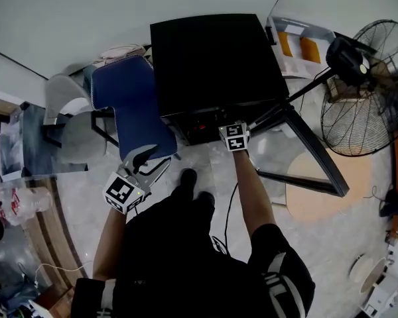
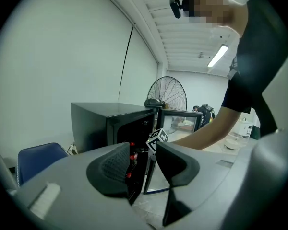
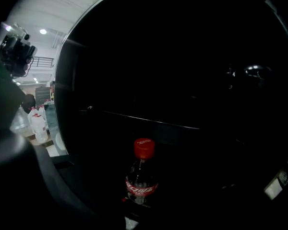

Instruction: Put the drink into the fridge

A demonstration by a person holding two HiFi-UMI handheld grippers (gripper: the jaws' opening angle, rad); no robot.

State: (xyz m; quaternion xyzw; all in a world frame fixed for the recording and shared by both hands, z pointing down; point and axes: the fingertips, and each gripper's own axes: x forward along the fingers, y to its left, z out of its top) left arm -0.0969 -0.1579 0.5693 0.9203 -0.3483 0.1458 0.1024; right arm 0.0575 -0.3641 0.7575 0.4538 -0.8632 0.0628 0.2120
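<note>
The right claw (image 1: 234, 136) reaches into the black fridge (image 1: 212, 58). Its jaws are apart. The drink (image 3: 141, 178) stands upright just ahead of them, inside the fridge. The left claw (image 2: 141, 164) hangs outside, jaws apart, holding nothing.

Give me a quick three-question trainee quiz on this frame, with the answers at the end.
1. True or false: the door of the black fridge is shut.
2. The cola bottle inside the fridge is: A lying on its side; B standing upright with its red cap on; C upside down.
3. Which gripper is reaching into the fridge?

Key:
1. False: the door is swung open.
2. B.
3. The right gripper.
</note>
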